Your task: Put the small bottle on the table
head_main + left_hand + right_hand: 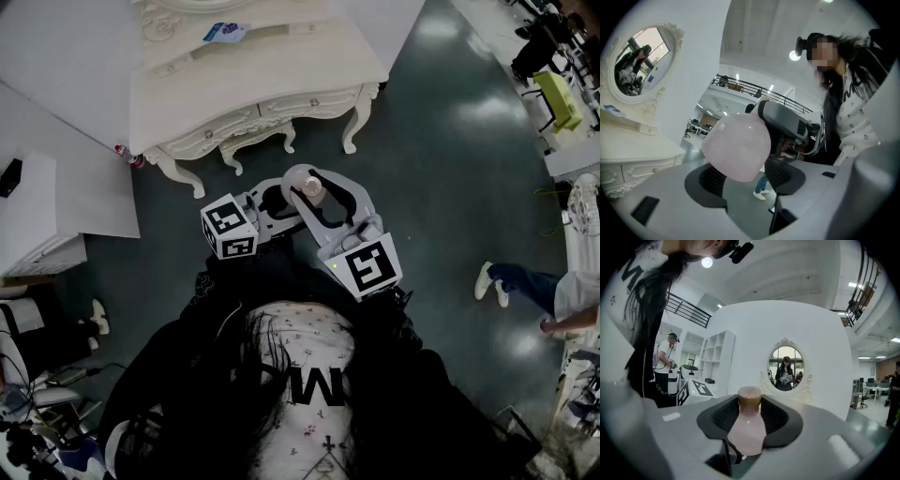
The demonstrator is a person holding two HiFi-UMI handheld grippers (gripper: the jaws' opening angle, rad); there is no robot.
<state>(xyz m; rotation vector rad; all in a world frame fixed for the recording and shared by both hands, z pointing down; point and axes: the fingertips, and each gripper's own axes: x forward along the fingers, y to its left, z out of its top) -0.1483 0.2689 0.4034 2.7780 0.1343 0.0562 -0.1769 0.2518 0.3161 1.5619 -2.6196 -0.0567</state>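
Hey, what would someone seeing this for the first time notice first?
The small pink bottle with a brown cap, clamped in the right gripper before the person; the left gripper is open beside it. Ahead stands an ornate white dressing table with an oval mirror.

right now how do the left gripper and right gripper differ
The right gripper is shut on the small bottle, brown cap up; the left gripper has its jaws apart, floor showing between them. The right gripper sees the bottle side-on; the left gripper faces its rounded base. Both hang over the floor, short of the white table.
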